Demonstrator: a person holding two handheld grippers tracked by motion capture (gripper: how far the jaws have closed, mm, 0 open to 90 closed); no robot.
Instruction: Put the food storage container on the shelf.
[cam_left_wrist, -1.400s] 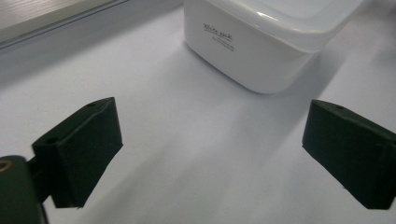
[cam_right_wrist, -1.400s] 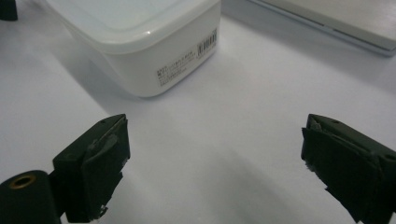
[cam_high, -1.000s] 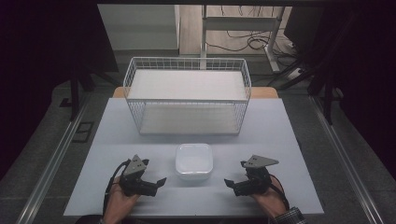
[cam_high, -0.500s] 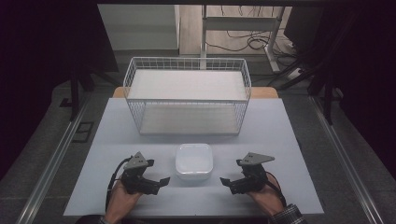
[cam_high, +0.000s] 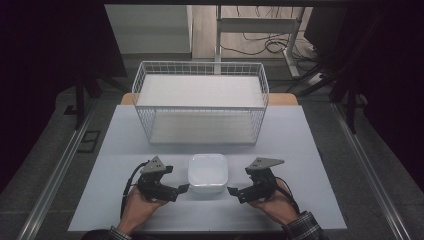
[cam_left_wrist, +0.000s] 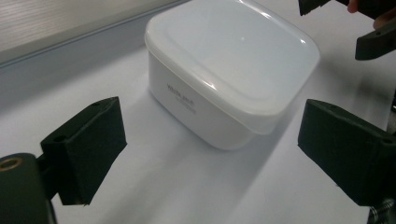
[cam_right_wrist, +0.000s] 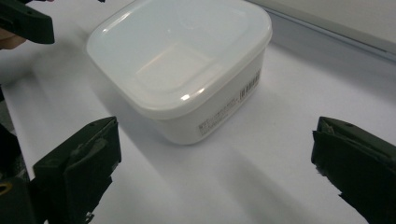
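Observation:
A white square plastic container (cam_high: 207, 172) with a closed lid sits on the table near the front, midway between my hands. My left gripper (cam_high: 177, 182) is just to its left, open, with nothing between its jaws. My right gripper (cam_high: 239, 183) is just to its right, also open and holding nothing. In the left gripper view the container (cam_left_wrist: 233, 70) lies ahead of the wide-apart jaws of the left gripper (cam_left_wrist: 217, 151), and the other gripper's jaws show at the top right. The right gripper view has the container (cam_right_wrist: 182, 56) ahead of the open right gripper (cam_right_wrist: 217, 170).
A white wire basket (cam_high: 200, 122) with a pale floor stands at the back of the white table (cam_high: 300, 145), behind the container. Dark floor and metal rails run along both table sides. Cables lie on the floor far behind.
Both hands have slid their grippers inward and a little forward, closer to the container's two sides. The container has not moved.

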